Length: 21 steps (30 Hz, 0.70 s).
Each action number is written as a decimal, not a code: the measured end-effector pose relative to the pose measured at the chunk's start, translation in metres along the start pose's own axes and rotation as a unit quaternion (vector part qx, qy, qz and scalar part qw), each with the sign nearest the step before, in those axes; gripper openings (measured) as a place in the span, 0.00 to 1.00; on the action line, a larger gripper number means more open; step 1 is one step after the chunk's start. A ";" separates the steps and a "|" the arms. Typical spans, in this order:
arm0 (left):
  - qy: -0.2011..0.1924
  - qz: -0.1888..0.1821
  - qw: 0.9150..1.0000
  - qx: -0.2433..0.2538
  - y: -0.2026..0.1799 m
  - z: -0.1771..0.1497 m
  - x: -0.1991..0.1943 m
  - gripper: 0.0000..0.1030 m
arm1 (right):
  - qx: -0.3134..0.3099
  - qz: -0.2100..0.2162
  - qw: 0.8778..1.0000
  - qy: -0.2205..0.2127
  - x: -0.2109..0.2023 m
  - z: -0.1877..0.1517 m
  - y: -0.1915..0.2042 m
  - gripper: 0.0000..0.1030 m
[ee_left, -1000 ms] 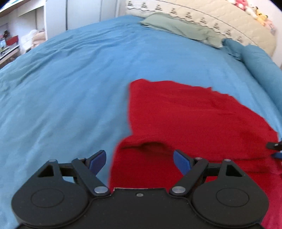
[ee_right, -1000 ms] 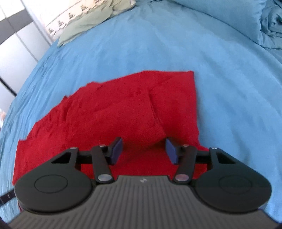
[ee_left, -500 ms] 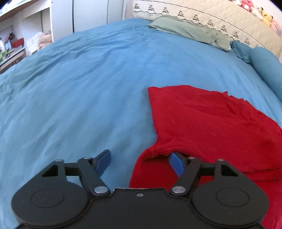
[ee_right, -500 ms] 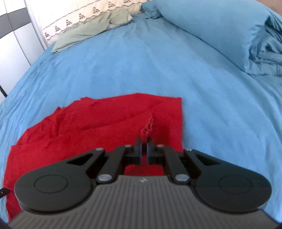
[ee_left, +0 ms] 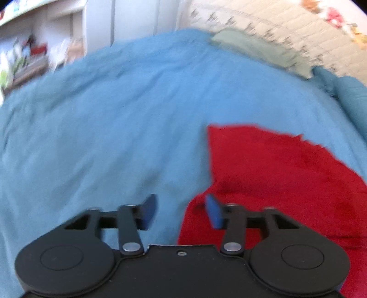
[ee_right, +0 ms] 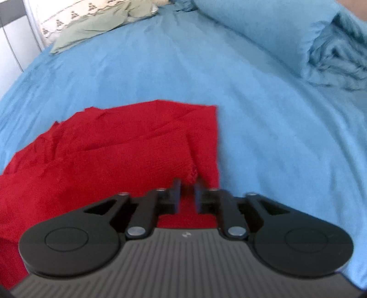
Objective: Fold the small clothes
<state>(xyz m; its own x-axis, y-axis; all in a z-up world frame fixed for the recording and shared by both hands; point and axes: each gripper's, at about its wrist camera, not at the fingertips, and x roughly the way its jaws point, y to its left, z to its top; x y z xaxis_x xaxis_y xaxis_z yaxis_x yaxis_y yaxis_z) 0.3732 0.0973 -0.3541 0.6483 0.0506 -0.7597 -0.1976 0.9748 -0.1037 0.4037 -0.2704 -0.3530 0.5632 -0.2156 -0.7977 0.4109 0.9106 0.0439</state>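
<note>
A red garment (ee_left: 275,174) lies partly folded on the blue bedsheet (ee_left: 103,149). My left gripper (ee_left: 181,212) hovers at the garment's left edge. Its jaws are opening: the left pad (ee_left: 150,211) is over bare sheet, the right pad (ee_left: 213,213) over red cloth, and neither presses on anything. In the right wrist view the red garment (ee_right: 114,165) shows a folded-over top layer whose frayed corner (ee_right: 192,176) sits just ahead of my right gripper (ee_right: 187,194). Those jaws are opening too, a narrow gap between them, with red cloth seen through the gap.
A green pillow (ee_left: 252,45) and a cream quilted headboard (ee_left: 275,25) are at the far end. A large blue pillow (ee_right: 263,29) and a crumpled blue blanket (ee_right: 337,62) lie to the right. Shelves (ee_left: 29,59) and white wardrobe doors (ee_left: 133,20) stand beyond the bed's left side.
The left gripper slid left off the garment to its edge and lifted a little. The right gripper shut at the fold's corner, then parted again, and the top layer shifted slightly.
</note>
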 end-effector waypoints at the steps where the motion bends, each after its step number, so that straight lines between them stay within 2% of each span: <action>1: -0.018 -0.008 1.000 0.011 -0.005 0.006 -0.009 0.79 | -0.004 -0.005 1.000 -0.022 -0.010 0.003 0.002 0.73; 2: -0.035 -0.023 0.999 0.019 -0.009 0.013 -0.016 0.84 | -0.013 -0.007 0.999 -0.043 -0.019 0.005 0.007 0.82; 3: -0.046 -0.053 0.997 0.024 -0.013 0.022 -0.019 0.84 | -0.030 -0.006 0.998 -0.061 -0.026 0.009 0.014 0.84; 7: -0.021 -0.165 0.986 0.028 -0.036 0.051 0.007 0.82 | -0.062 0.044 0.995 -0.058 -0.021 0.016 0.038 0.85; 9: -0.002 -0.193 0.981 0.019 -0.044 0.057 0.030 0.78 | -0.068 0.065 0.994 -0.054 -0.012 0.012 0.047 0.85; 13: 0.041 -0.179 0.983 0.003 -0.039 0.045 0.078 0.73 | -0.087 0.080 0.993 -0.024 0.017 -0.005 0.058 0.85; 15: 0.050 -0.170 0.984 0.009 -0.030 0.036 0.096 0.66 | -0.100 0.064 0.993 -0.006 0.030 -0.015 0.057 0.85; 17: 0.039 -0.185 0.982 0.020 -0.024 0.031 0.093 0.66 | -0.102 0.063 0.993 -0.012 0.035 -0.020 0.051 0.86; 19: 0.041 -0.181 0.982 0.020 -0.021 0.036 0.082 0.66 | -0.102 0.066 0.993 -0.012 0.029 -0.021 0.046 0.86; 21: 0.028 -0.171 0.984 0.029 -0.017 0.031 0.059 0.82 | -0.121 0.068 0.990 -0.022 0.016 -0.022 0.045 0.86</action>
<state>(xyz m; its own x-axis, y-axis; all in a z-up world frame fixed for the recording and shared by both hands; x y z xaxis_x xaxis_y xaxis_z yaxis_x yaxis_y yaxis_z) 0.4377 0.0907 -0.3773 0.6282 -0.2936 -0.7205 0.0687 0.9434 -0.3246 0.4152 -0.2255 -0.3771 0.6345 -0.0953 -0.7670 0.1477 0.9890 -0.0007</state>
